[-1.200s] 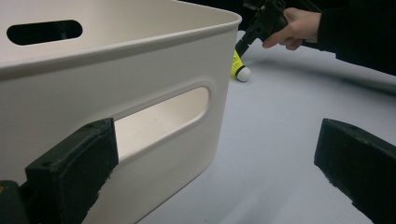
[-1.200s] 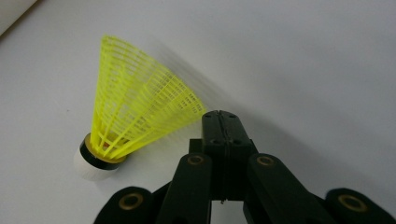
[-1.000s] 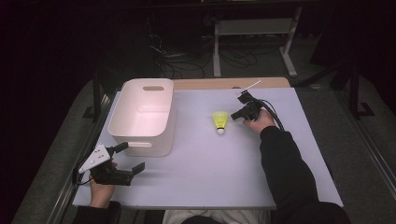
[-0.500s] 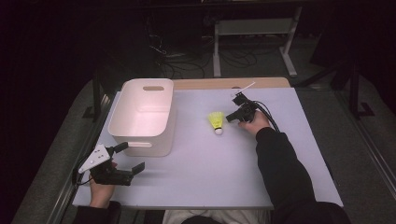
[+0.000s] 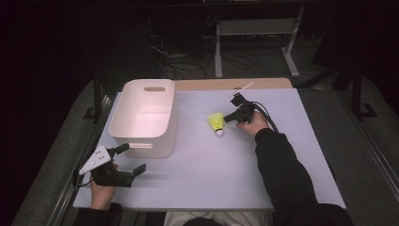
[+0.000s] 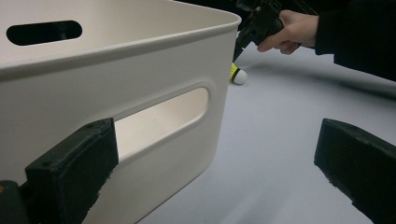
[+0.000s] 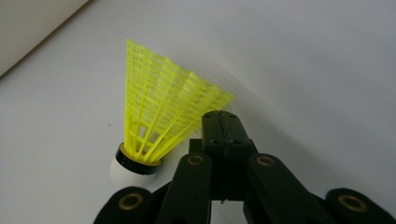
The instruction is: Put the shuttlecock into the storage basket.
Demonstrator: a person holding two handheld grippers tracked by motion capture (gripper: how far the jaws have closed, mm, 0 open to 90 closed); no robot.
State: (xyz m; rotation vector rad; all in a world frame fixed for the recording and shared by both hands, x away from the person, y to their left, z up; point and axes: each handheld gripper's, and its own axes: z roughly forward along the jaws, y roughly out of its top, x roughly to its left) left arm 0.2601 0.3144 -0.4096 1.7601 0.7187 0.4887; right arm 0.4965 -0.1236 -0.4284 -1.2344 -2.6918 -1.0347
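Observation:
A yellow shuttlecock [image 5: 216,122] with a white cork lies mid-table on the pale sheet; its skirt [image 7: 159,116] fans up to the right. My right gripper [image 5: 231,117] is shut on the skirt's edge, the jaws pressed together [image 7: 220,119]. The cork [image 6: 238,76] peeks out past the basket's corner, with the right gripper [image 6: 243,37] above it. A white plastic basket [image 5: 143,117] stands at the left, with nothing visible inside it. My left gripper [image 5: 133,157] rests open by the basket's near wall [image 6: 140,70], its jaws wide apart [image 6: 215,140] with nothing between them.
The table's pale sheet [image 5: 211,179] runs to the front edge. A wooden strip [image 5: 235,84] borders the far side. Beyond it are a dark floor with cables and a metal stand [image 5: 254,28]. The basket's corner [image 7: 28,23] lies left of the shuttlecock.
My right gripper has shifted slightly left with the shuttlecock in it. The left gripper and basket have stayed put.

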